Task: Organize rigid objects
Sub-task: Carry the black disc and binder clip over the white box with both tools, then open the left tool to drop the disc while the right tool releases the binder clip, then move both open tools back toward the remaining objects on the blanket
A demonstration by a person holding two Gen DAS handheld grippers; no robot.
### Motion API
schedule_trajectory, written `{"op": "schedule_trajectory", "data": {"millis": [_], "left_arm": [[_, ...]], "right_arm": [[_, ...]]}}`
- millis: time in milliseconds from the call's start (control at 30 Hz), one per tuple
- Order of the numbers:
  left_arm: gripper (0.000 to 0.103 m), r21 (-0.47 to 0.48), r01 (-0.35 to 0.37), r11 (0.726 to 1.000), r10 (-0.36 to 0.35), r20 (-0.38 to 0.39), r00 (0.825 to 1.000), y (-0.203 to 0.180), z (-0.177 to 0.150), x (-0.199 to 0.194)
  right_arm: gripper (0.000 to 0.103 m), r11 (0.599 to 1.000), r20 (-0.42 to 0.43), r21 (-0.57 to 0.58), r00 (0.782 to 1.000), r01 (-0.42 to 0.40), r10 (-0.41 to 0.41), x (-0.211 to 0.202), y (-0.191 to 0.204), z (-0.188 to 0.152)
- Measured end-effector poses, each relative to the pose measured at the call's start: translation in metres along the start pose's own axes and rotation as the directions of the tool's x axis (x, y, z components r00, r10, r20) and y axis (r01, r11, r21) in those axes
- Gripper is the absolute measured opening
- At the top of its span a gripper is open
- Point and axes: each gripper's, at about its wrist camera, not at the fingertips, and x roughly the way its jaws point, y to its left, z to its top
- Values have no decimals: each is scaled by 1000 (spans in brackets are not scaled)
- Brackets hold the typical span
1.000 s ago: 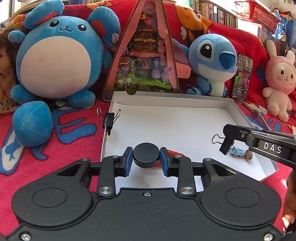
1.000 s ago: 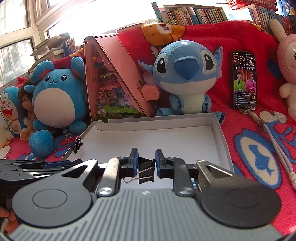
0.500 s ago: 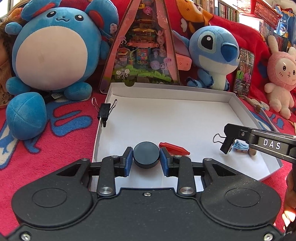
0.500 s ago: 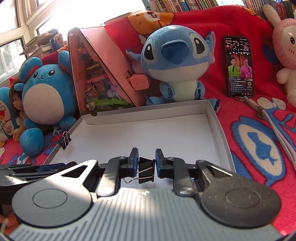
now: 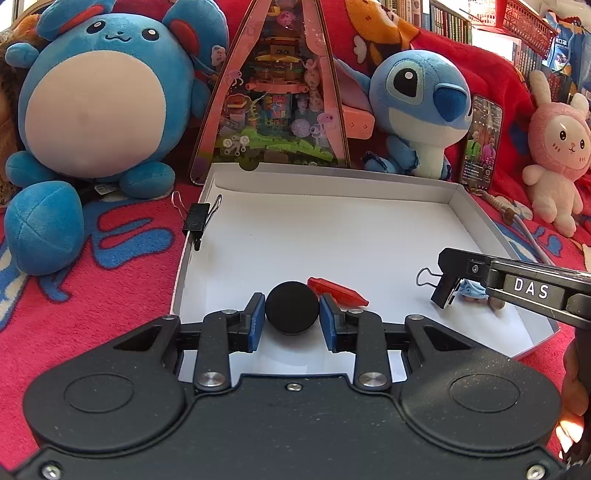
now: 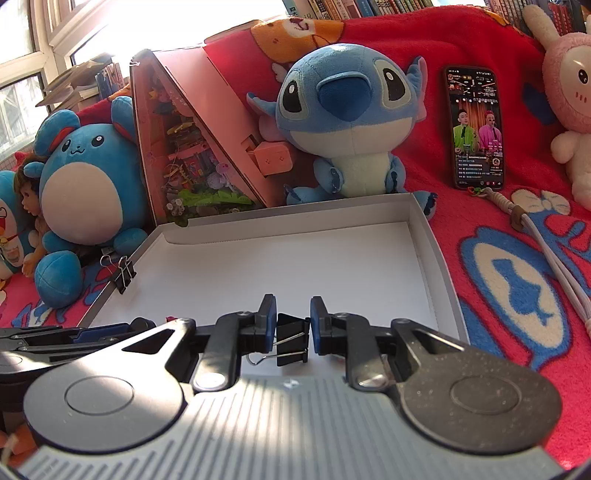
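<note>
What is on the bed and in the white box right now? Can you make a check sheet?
Surface: red blanket with blue patterns; an open white box lies on it.
Job's things: black round disc in the left tongs; black binder clip in the right tongs; second binder clip clipped on the box's left wall; red piece and small blue item in the box.
Clutter: round blue plush, big-eared blue plush, pink bunny, pink triangular toy house, phone.
Grippers: left tongs shut on the disc; right tongs shut on the clip.
Cables: white cord beside the phone.
Surroundings: bookshelf, window.
</note>
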Motion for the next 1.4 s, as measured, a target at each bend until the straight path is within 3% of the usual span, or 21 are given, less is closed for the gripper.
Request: {"op": "schedule_trajectory", "data": {"millis": [533,700,1067,1400], "left_arm": [[42,39,-5,999,3,55,998,-6,-1,-27],[45,58,15,998,-19,73,997,-10,-8,-43],[51,88,67,994,-77,115,990,-21,-37,-88],[56,135,109,985,-128,141,982,-33,-70,-119]], "right_arm": [[33,999,21,-22,999,-26,27,-19,4,1],[47,998,38,-54,999,-32,34,-35,6,-3],[61,988,76,-146,996,-45,56,-80,7,-28],[68,980,81,-196,995,-44,61,-108,2,-61]]}}
